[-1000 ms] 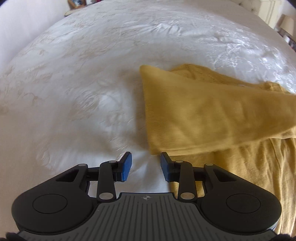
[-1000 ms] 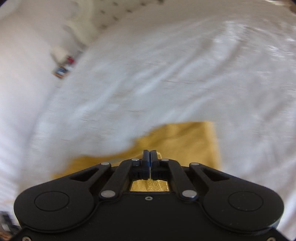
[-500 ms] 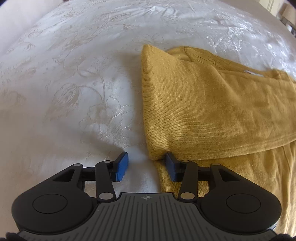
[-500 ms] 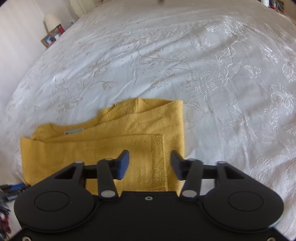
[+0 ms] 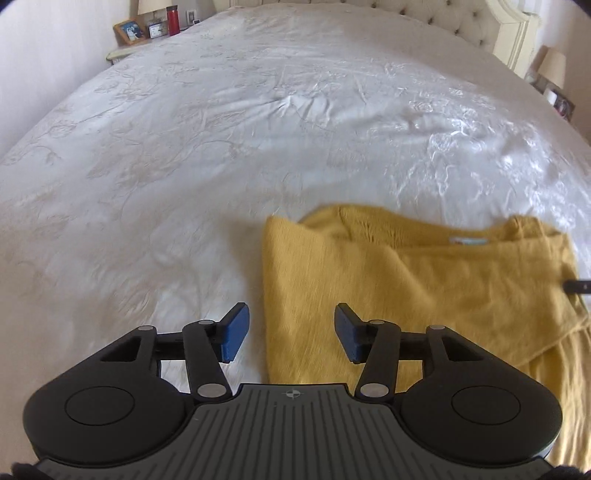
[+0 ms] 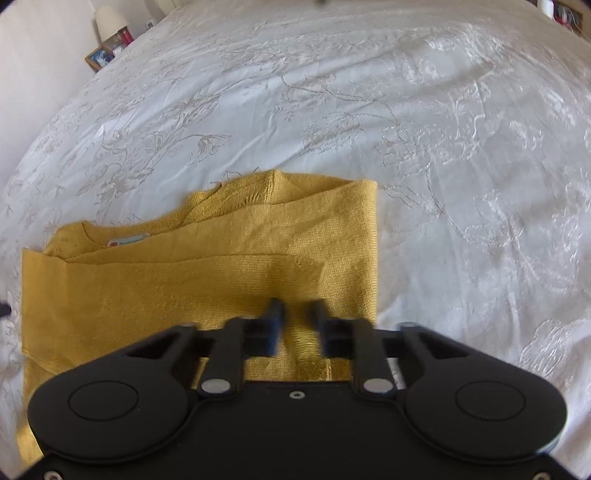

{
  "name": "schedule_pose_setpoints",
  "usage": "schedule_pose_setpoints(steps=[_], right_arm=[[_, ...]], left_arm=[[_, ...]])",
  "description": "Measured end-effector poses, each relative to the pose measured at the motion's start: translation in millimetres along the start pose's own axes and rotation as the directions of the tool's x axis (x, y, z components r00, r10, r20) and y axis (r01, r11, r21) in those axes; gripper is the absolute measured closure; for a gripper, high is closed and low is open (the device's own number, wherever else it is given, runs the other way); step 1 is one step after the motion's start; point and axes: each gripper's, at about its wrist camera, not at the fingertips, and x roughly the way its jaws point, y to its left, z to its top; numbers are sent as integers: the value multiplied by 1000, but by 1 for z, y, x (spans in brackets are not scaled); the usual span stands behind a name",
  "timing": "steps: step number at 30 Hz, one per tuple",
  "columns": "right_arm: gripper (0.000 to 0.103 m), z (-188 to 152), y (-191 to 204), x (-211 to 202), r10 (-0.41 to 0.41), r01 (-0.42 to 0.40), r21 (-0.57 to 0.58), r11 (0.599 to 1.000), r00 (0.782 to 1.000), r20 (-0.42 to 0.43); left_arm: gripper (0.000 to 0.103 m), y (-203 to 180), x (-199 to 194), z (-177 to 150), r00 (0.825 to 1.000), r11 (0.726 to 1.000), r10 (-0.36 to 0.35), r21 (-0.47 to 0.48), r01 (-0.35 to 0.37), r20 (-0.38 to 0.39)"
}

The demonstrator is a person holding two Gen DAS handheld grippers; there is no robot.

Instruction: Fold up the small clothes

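Now, through the left wrist camera, I see one mustard sweater lying on the white bedspread, filling the frame from about four o'clock out to three. Its sleeve is laid across the body, which I judge is a first fold already made. My left tongs stand moderately wide and are opening, with nothing pinched; the sweater's left folded edge runs up between the two blue pads, which clear the cloth. I read that as a release, so the fold stays flat. At eleven o'clock sits a nightstand with one picture frame and one red bottle; a lamp stands at two o'clock.

Through the right wrist camera, the same single sweater lies from nine o'clock to the centre, collar label at nine, folded right edge running straight down toward six. My right tongs are narrow and closing over the knit near that edge; the blurred tips leave a gap, and a ridge of cloth sits between them, not yet gripped as far as I can tell. I judge this is a pick-up point for the next fold.
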Motion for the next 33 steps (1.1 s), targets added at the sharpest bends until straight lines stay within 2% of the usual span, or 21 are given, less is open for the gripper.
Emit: schedule_pose_setpoints(steps=[2,5,7,9,13,14,15,16,18,21,24,27,31,33], right_arm=[[92,2,8,-13,22,-20,-42,999,998,52],[93,10,12,-30,-45,55,-77,996,991,127],[92,16,2,-22,-66,70,-45,997,993,93],[90,18,-7,-14,-43,45,-20,999,997,65],[89,17,-7,-10,-81,84,-49,995,995,57],[85,16,-7,-13,-61,64,-43,997,996,72],[75,15,-8,-17,-32,35,-35,999,995,91],[47,14,-7,-19,-20,24,-35,999,995,100],[26,14,-4,-16,-8,13,-58,998,997,83],[32,13,-3,-6,-1,5,-69,998,999,51],[45,10,-1,-2,9,-6,-72,997,999,46],[48,8,3,1,23,-20,-84,996,999,40],[51,4,5,3,22,-19,-89,996,999,40],[51,2,3,3,18,-14,-88,996,999,37]], left_arm=[[53,-1,12,11,1000,1000,2,-8,-2,-1],[53,-3,28,19,1000,1000,12,-4,-12,-9],[53,-4,41,22,999,1000,18,-6,-18,-38],[53,-2,52,23,997,1000,14,-22,-15,-70],[53,4,57,22,996,997,-1,-71,-5,-87],[53,5,57,21,996,997,-5,-73,-1,-86],[53,5,58,20,996,998,-7,-69,1,-88],[53,5,59,18,996,998,-8,-66,3,-89],[52,5,60,16,996,997,-22,-71,16,-88],[52,7,62,17,995,995,-50,-91,42,-84],[51,7,62,20,994,991,-95,-102,89,-60],[51,-2,63,24,988,986,-150,-80,147,-43],[49,-26,43,24,957,955,-289,78,285,40],[46,-34,33,21,950,945,-302,152,289,74]])
